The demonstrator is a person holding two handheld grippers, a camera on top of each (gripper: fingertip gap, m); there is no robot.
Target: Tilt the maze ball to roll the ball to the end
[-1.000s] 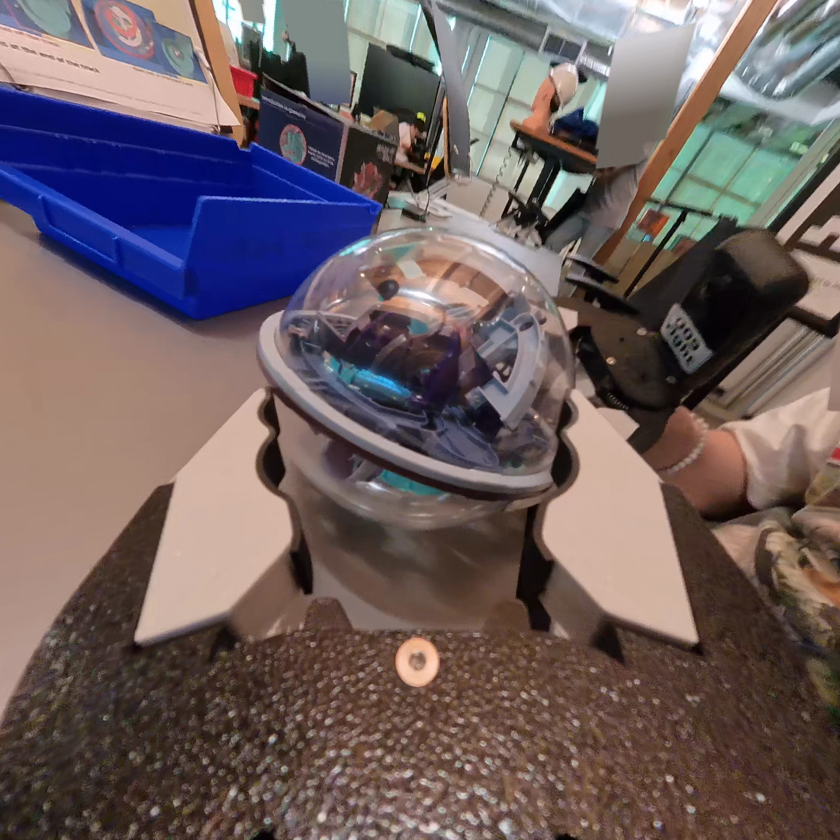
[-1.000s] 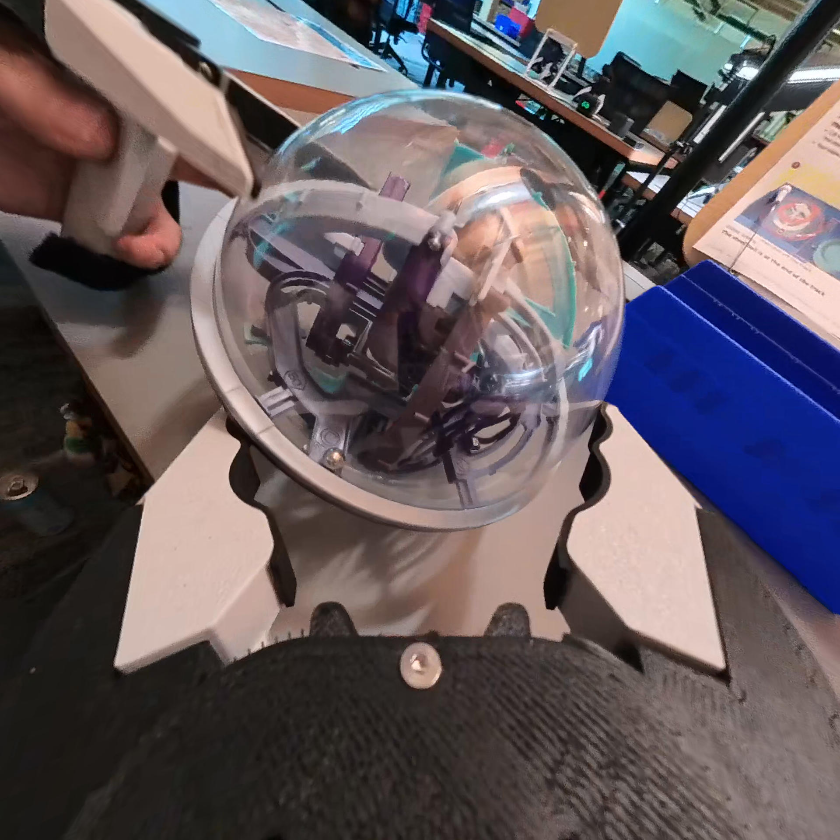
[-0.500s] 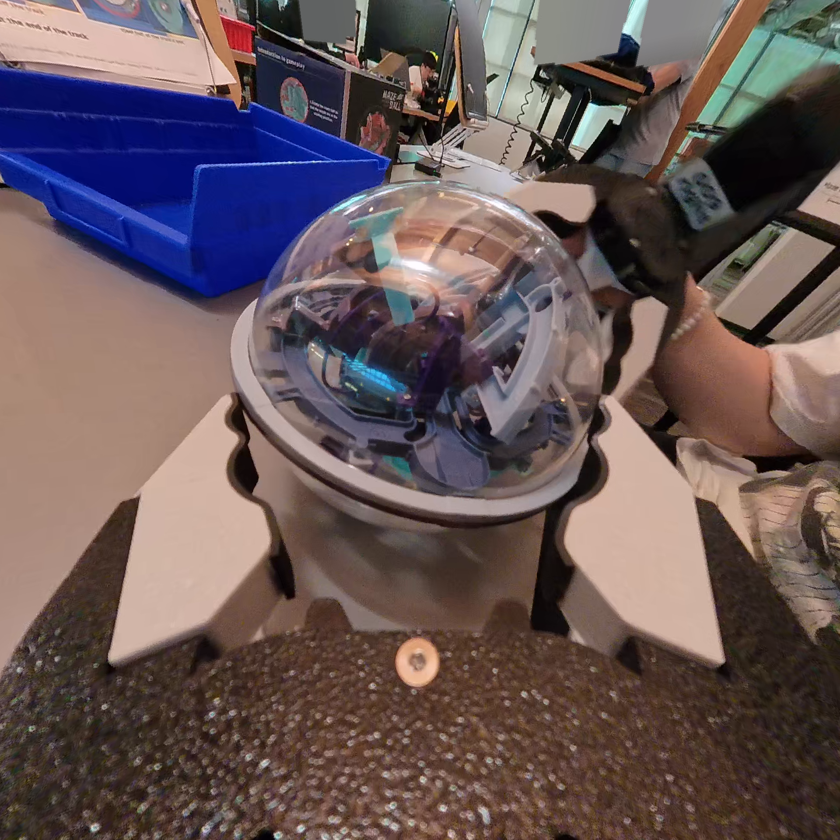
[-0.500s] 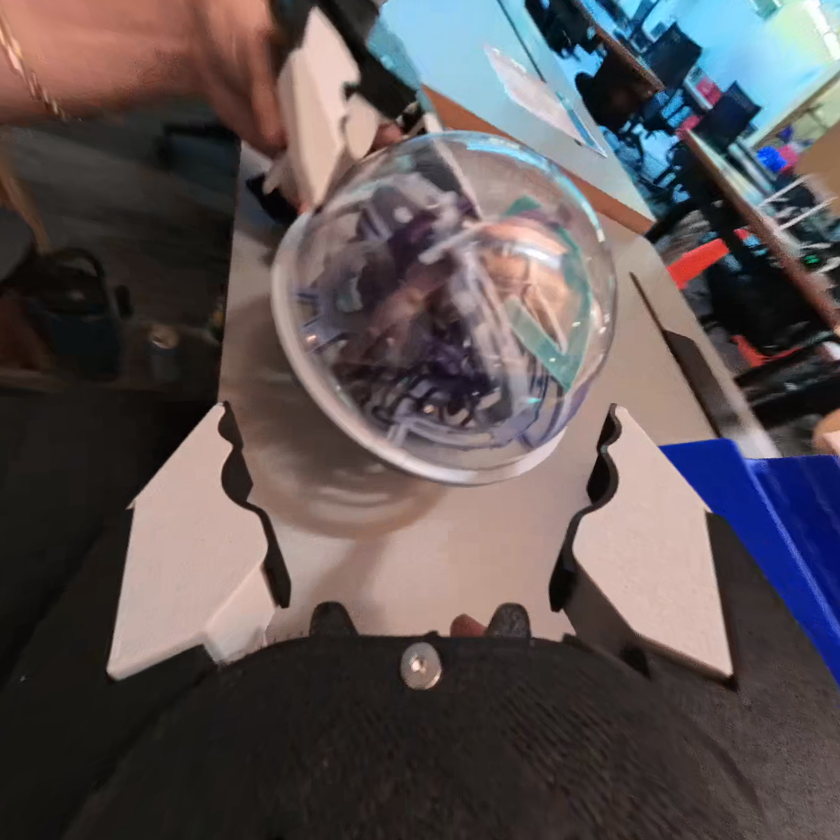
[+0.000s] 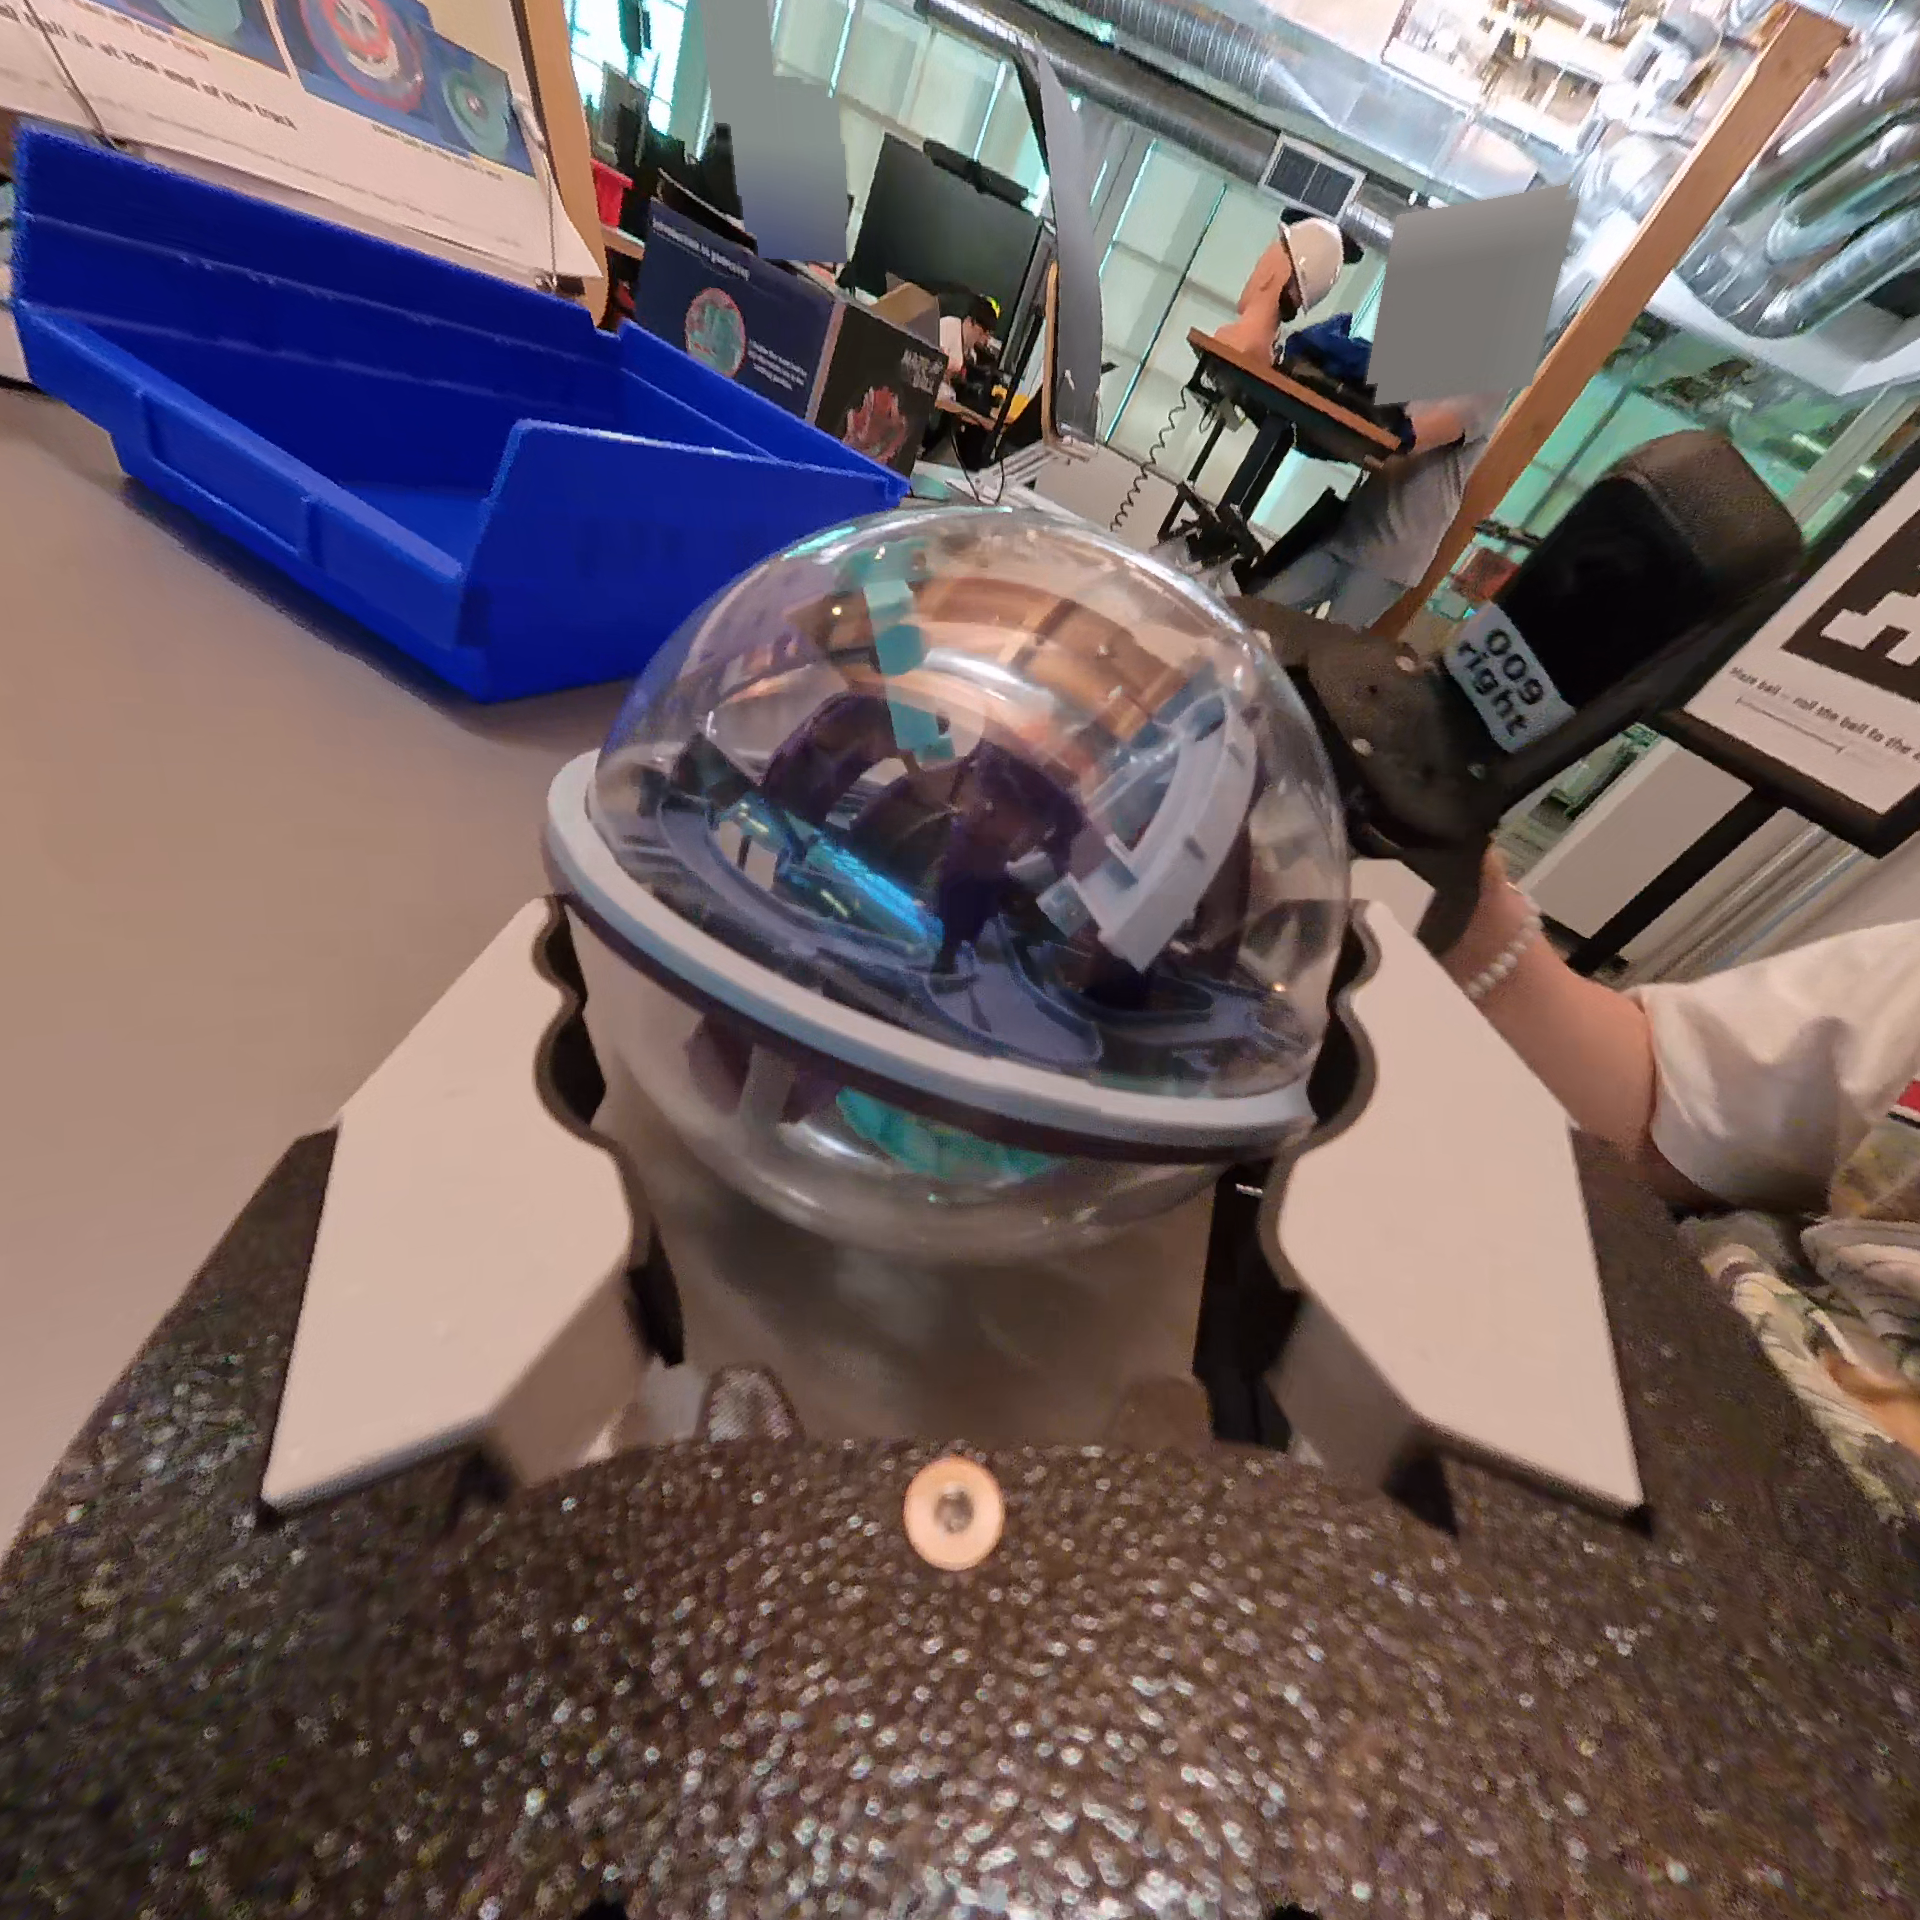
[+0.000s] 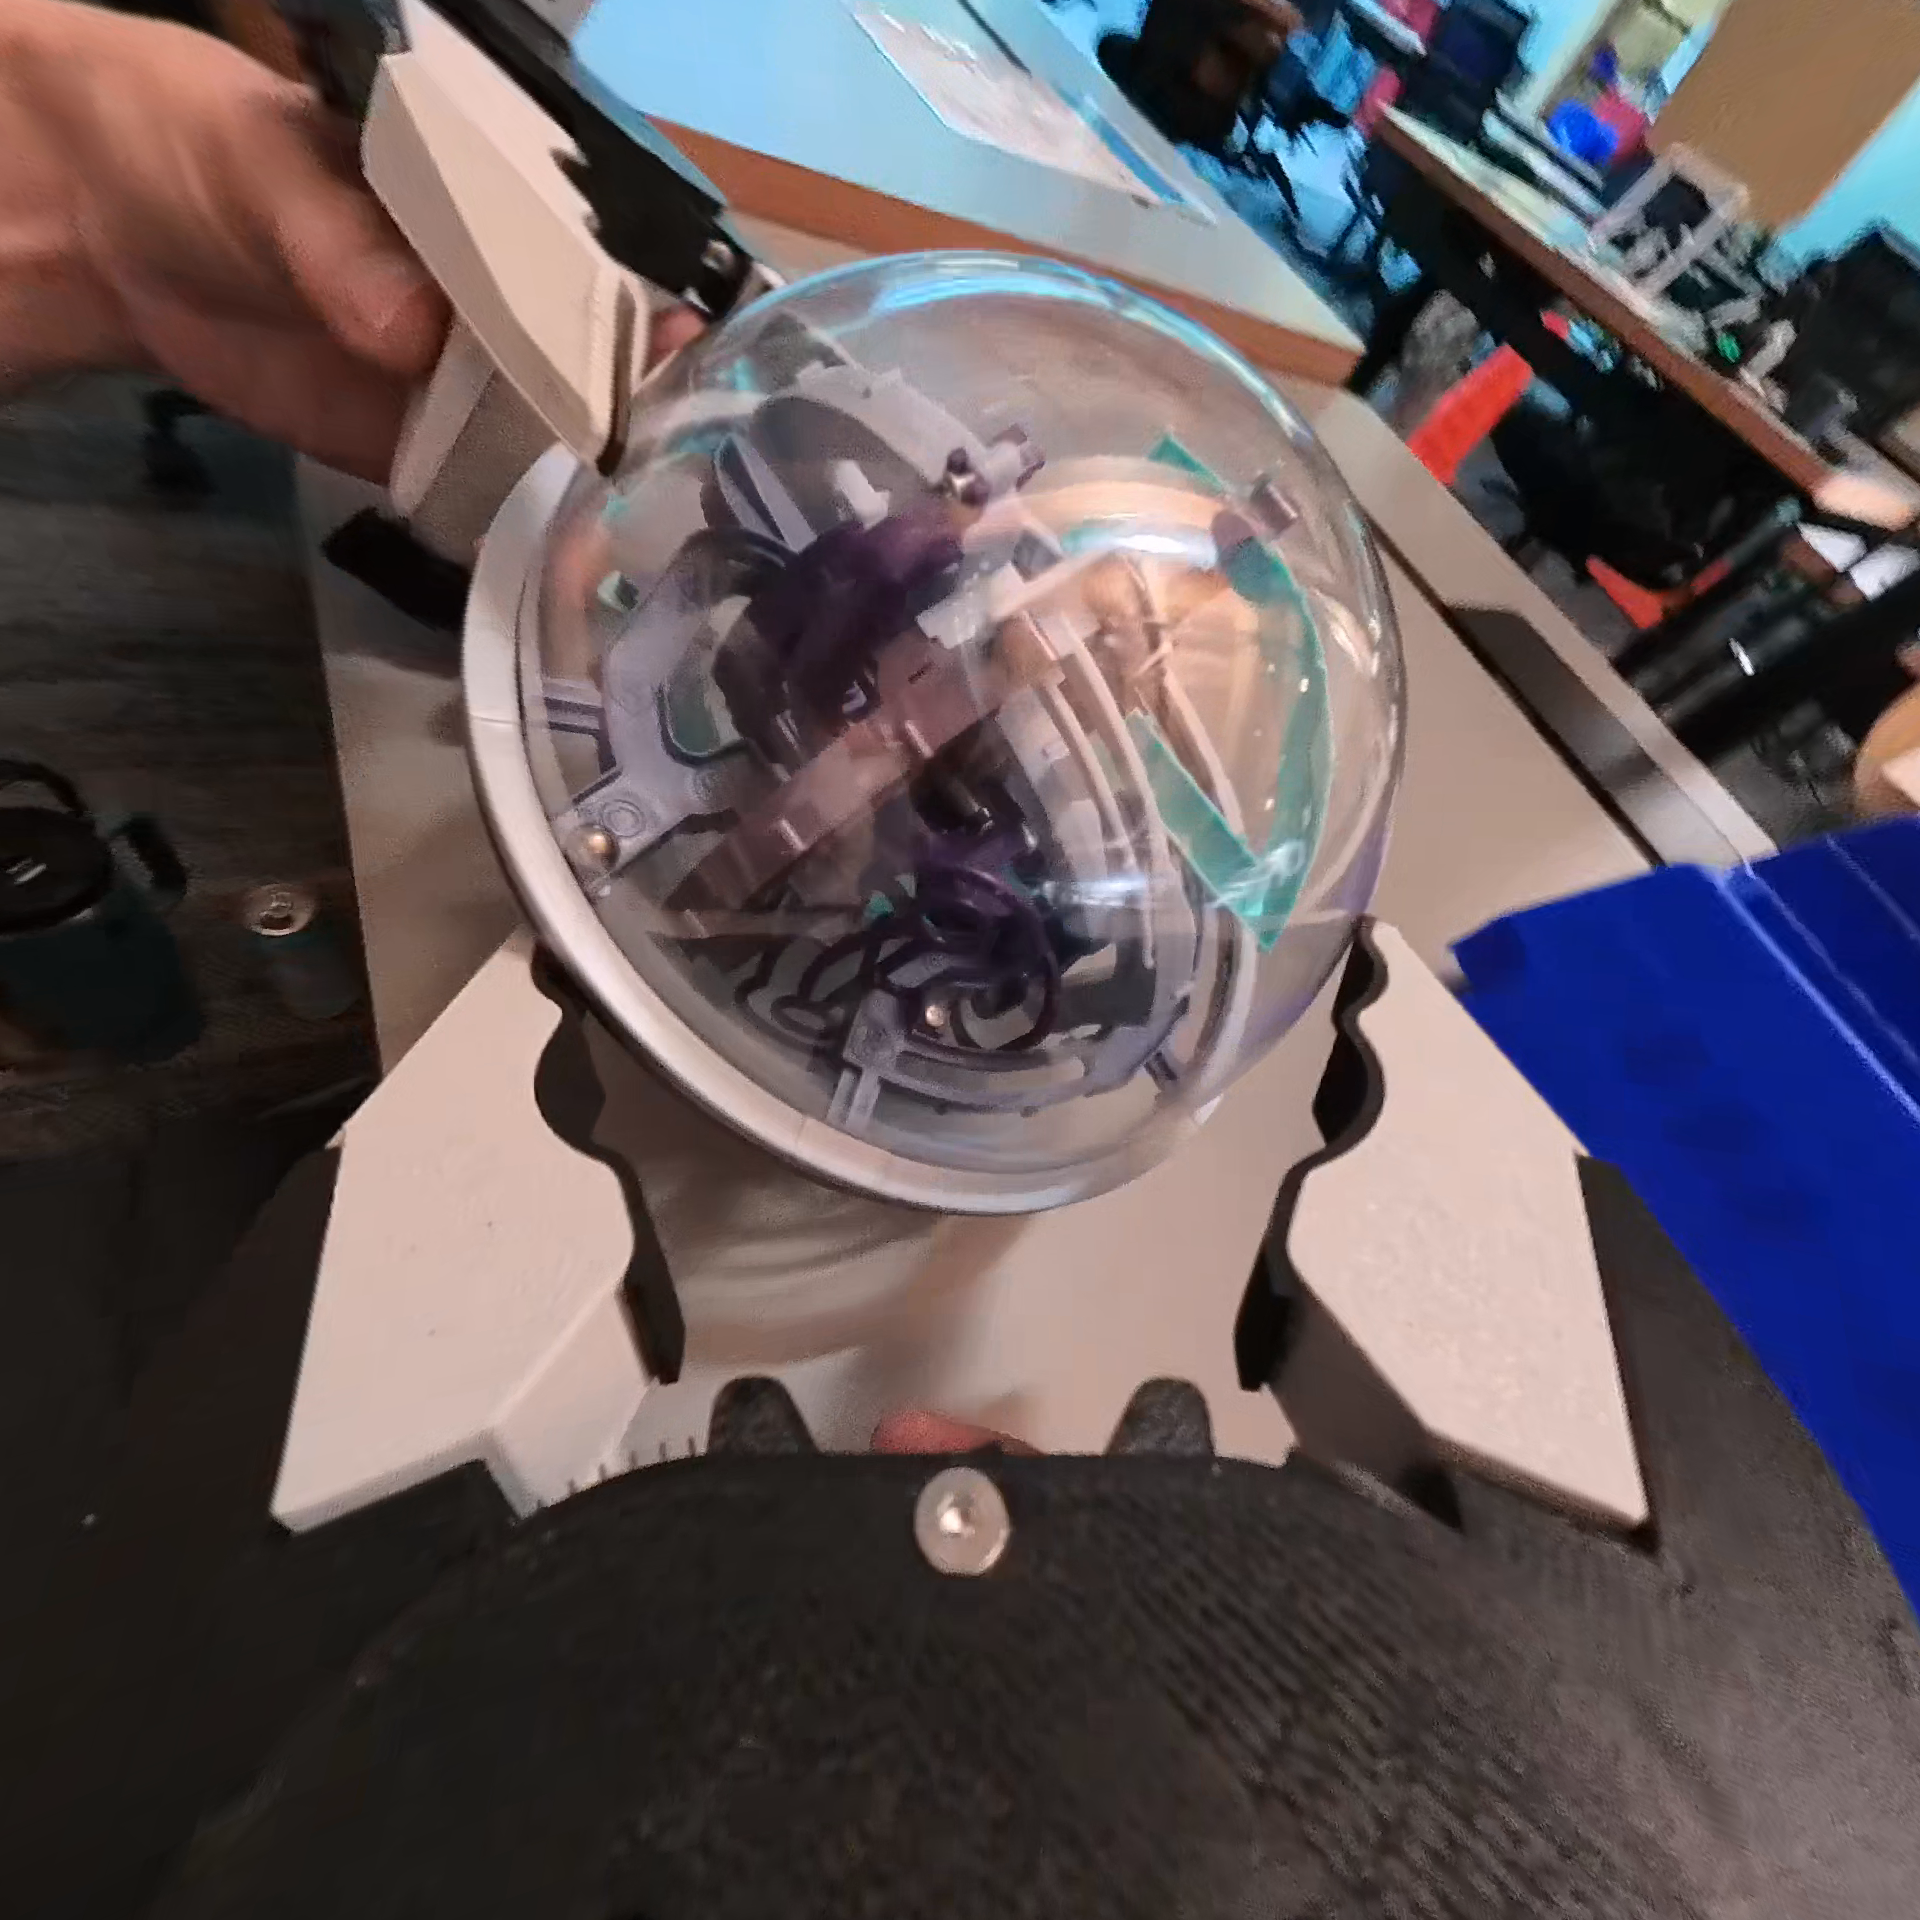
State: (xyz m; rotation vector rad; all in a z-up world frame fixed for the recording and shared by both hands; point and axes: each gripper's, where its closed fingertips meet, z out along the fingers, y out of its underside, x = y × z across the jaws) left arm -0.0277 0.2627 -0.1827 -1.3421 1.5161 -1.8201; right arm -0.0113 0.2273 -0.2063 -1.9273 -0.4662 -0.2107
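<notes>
Grey table [image 5: 208,831]: blue bin [image 5: 416,488] beside maze ball [image 5: 956,883] gripped by both wide-spread jaws.

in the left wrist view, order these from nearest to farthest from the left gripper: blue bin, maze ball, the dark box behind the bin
1. maze ball: right between the fingers of the left gripper, in the centre.
2. blue bin: farther back on the grey table, to the left.
3. dark box: behind the bin's far end, upper centre.
</notes>
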